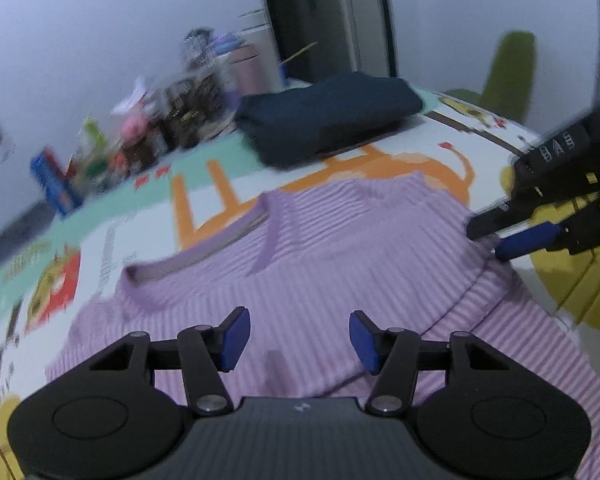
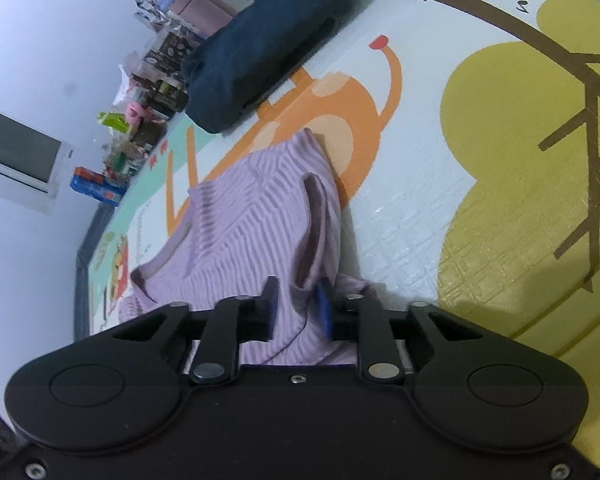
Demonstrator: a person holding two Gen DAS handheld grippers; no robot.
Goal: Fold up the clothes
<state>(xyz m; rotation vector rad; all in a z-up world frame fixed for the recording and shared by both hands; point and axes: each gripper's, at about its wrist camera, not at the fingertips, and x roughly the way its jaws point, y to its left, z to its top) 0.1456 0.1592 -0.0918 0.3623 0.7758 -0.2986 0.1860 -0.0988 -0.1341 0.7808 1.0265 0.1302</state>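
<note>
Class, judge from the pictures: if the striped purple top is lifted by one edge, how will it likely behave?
The striped purple top already bunches and folds where the right gripper pinches it, so it would probably hang limp. Its thin ribbed knit suggests it is light. It would likely drag across the play mat rather than slide.

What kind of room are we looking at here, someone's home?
Probably a room in a home, though that is a guess. A cartoon-printed play mat covers the surface, a striped purple shirt and a folded dark garment lie on it, and snack packets and bottles crowd the wall side.
</note>
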